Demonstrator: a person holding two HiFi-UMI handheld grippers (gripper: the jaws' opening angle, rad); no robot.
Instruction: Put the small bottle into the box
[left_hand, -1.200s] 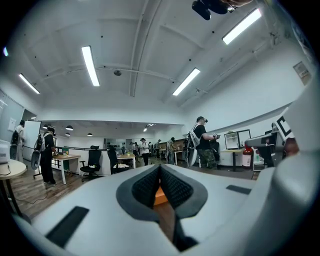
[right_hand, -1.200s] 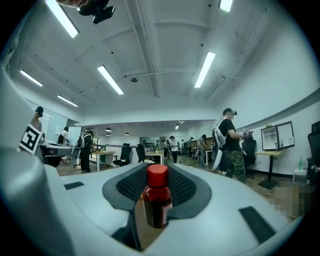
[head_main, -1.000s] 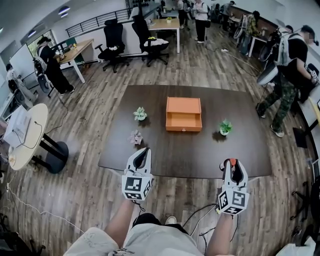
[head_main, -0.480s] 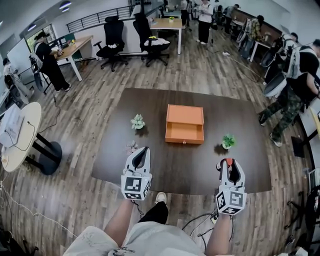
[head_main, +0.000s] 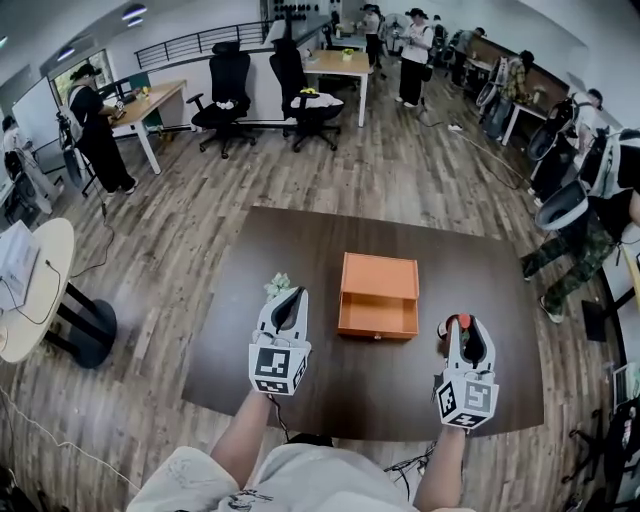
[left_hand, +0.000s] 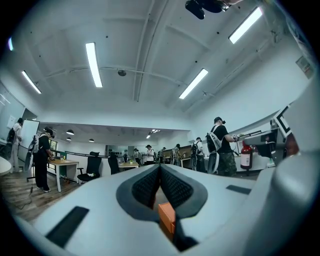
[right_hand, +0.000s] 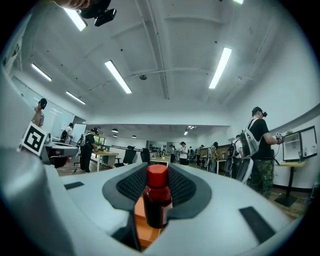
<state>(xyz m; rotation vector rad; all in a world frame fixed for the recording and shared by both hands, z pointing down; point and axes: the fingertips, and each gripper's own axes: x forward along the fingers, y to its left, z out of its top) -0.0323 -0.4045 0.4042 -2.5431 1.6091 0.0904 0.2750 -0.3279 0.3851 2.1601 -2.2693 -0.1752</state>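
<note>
One small bottle, dark red with a red cap, stands upright between the pads of the right tool, which is clamped on its body just below the cap. It is held above the counter, to the right of the orange box and apart from it.

Handling estimate: light, rigid and smooth-walled, so liable to slip or swivel in the pads. Grip the body, not the cap, and keep it vertical.

The left tool is closed with nothing in it, near the box's left side.

Obscured items:
- The bottle's base is below the jaws in the right gripper view.
- Only the cap shows in the head view.
- The box's open front compartment is seen obliquely, so its depth cannot be judged.
</note>
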